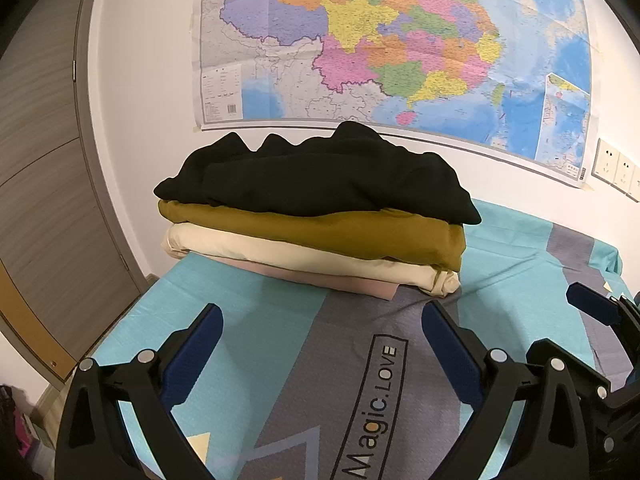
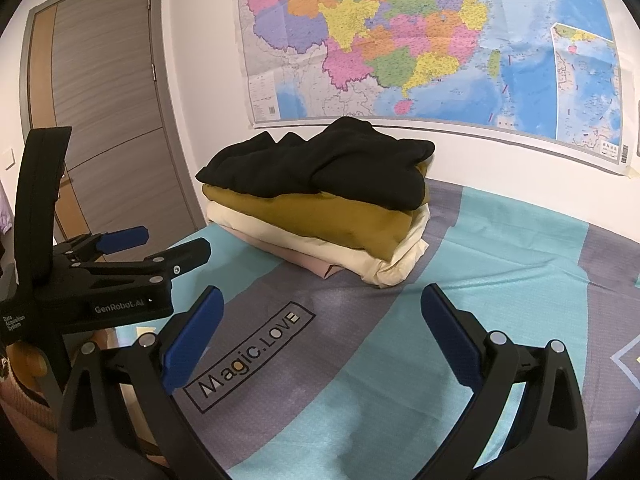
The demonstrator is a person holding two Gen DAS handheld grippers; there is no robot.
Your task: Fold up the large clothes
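At the left, the door point(image 2: 116, 128) is cut off by the round frame in both views, and the things near the floor below it are too dark and blurred to name. The left gripper point(image 1: 322, 334) hovers over the bed point(image 1: 248, 344) with its blue fingers point(image 1: 196, 344) spread wide apart and nothing between them; in the right wrist view its black body shows the white words "GenRobot.AI" and "Data Acquisition System". On the grey stripe of the bed cover, a black frame holds the words "Magic.LOVE" point(image 2: 250, 354). The pile of folded clothes point(image 1: 316, 216) lies at the far edge of the bed, against the wall: a black garment point(image 1: 320, 176) on top, wrinkled and less neat, then a mustard one point(image 1: 320, 232), a cream one point(image 1: 304, 256) and a pink one point(image 1: 340, 282) mostly hidden under the others. The writing on the wall map point(image 1: 400, 40) is too small to read. The right gripper point(image 2: 322, 322) also has its fingers point(image 2: 450, 336) wide open, holding nothing. In the left wrist view, the power sockets point(image 1: 618, 168) are cut off at the right edge.
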